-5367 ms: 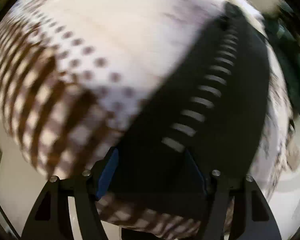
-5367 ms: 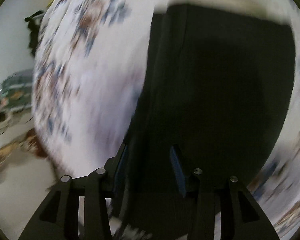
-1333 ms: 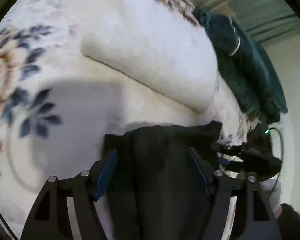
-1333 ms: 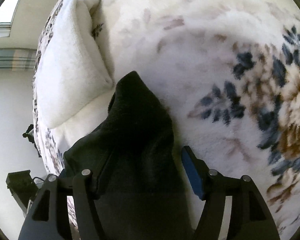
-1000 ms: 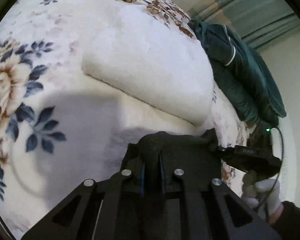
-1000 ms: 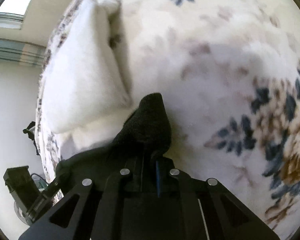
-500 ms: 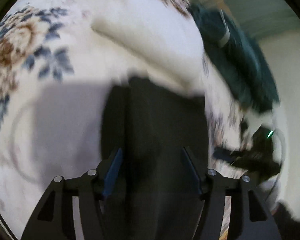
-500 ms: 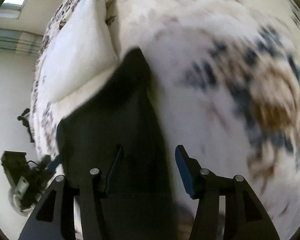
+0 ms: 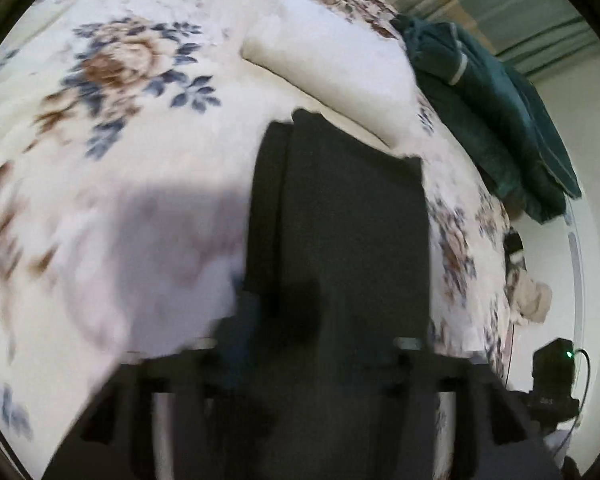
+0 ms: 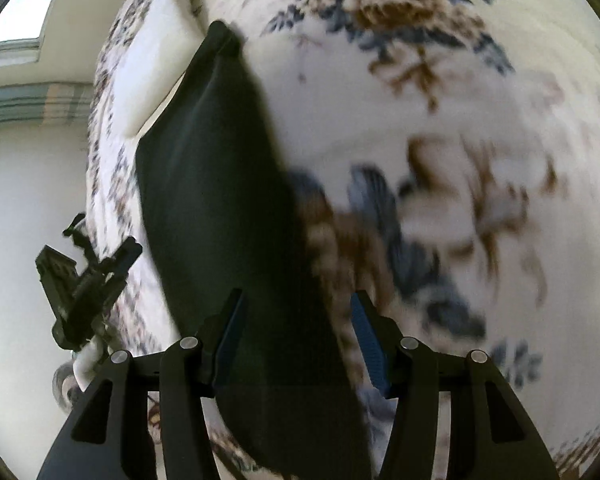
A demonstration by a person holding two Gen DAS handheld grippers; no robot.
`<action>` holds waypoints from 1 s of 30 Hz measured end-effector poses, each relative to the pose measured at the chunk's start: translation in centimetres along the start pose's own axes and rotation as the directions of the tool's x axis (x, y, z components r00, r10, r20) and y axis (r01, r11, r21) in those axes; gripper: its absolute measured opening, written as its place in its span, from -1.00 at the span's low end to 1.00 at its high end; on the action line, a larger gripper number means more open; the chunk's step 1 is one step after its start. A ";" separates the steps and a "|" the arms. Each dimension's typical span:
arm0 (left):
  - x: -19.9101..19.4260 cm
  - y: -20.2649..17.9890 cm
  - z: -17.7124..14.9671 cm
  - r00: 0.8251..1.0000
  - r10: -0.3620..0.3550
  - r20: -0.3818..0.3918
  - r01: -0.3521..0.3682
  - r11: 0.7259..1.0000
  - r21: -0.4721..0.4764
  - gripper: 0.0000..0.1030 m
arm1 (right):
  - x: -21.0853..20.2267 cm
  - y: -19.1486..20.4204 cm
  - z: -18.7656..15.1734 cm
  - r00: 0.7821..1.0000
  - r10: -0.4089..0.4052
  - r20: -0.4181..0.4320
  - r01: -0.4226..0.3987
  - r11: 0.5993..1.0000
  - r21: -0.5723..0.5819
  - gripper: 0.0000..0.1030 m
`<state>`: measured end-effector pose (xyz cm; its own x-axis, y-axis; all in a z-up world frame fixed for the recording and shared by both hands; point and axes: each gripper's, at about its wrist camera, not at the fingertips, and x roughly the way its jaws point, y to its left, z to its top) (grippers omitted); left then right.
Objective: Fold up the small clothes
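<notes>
Black garment point(image 10: 220, 208): matt, fine-knit cloth. Floral blanket point(image 10: 440, 92) over bed: plush, fleecy. White pillow point(image 9: 340, 76): soft, fuzzy. Teal cloth point(image 9: 496, 120): possibly towelling, blurred. Right gripper point(image 10: 296, 320): matt black plastic, ribbed blue pads, shiny metal pins.

Both tools point(image 9: 312, 344) point(image 10: 296, 328) released the black garment point(image 10: 220, 184), jaws just opening.

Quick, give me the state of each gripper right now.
Left gripper: open, jaws just been opening, holding nothing; the black garment lies flat beneath.
Right gripper: open, jaws just been opening, garment released on the floral blanket.
</notes>
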<state>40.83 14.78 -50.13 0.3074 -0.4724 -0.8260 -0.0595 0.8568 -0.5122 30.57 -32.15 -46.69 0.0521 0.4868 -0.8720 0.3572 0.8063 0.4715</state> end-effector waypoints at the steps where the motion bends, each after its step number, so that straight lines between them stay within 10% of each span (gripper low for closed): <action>1: -1.4 -0.1 -1.6 1.000 -0.006 0.004 0.006 1.000 0.004 0.26 | -0.2 -0.5 -1.6 1.000 0.010 -0.017 -0.009 1.000 0.001 0.25; 14: -5.2 7.5 -26.4 0.965 0.061 -0.257 -0.101 0.985 -0.143 0.27 | 7.0 -9.4 -22.5 0.946 0.061 -0.320 -0.024 0.992 0.120 0.25; 28: -1.9 7.9 -30.1 0.965 -0.099 -0.241 0.053 0.980 -0.190 0.53 | 16.2 -7.6 -28.7 0.922 0.193 -0.335 -0.133 0.972 0.192 0.25; 29: -2.0 7.7 -30.3 0.968 -0.093 -0.232 0.049 0.981 -0.187 0.34 | 16.4 -7.2 -28.9 0.922 0.190 -0.336 -0.135 0.974 0.182 0.16; 30: -2.1 7.5 -30.4 0.969 -0.088 -0.231 0.047 0.983 -0.179 -0.28 | 16.6 -6.9 -29.3 0.923 0.195 -0.332 -0.143 0.974 0.176 -0.01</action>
<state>10.83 15.94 -59.40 0.0834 -0.5810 -0.8096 -0.2145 0.7830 -0.5839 1.66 -19.76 -60.53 -0.1917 0.7183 -0.6688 0.5049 0.6565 0.5604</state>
